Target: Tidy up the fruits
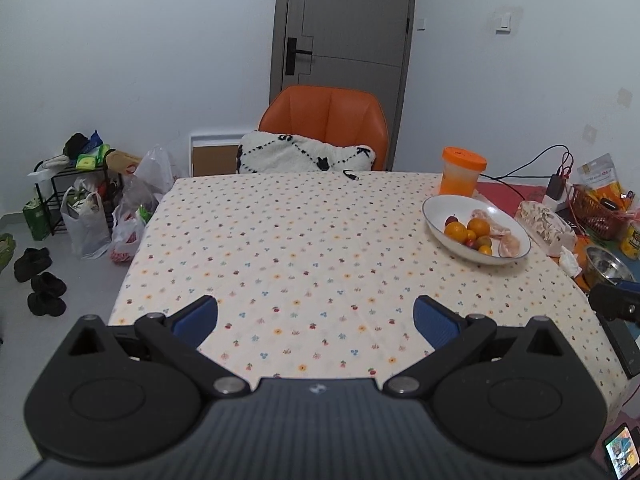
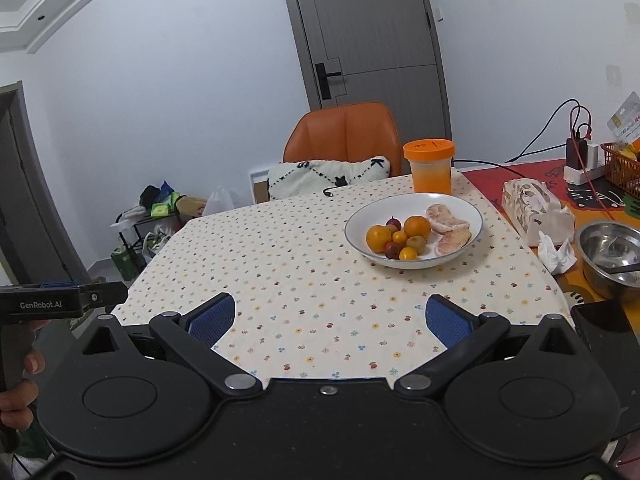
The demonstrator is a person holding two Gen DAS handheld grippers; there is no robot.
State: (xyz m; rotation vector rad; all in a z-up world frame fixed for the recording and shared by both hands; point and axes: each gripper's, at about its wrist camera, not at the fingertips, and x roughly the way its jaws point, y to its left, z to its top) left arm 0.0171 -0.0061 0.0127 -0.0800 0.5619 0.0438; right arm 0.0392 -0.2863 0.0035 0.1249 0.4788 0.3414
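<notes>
Across the floral-cloth counter, the fruit bowl lies ahead and to your right, nearer your right gripper than your left gripper, and both sets of fingers are spread wide and empty.

One white bowl, two oranges, two peeled pomelo segments, one orange-lidded jar, one steel bowl.
</notes>
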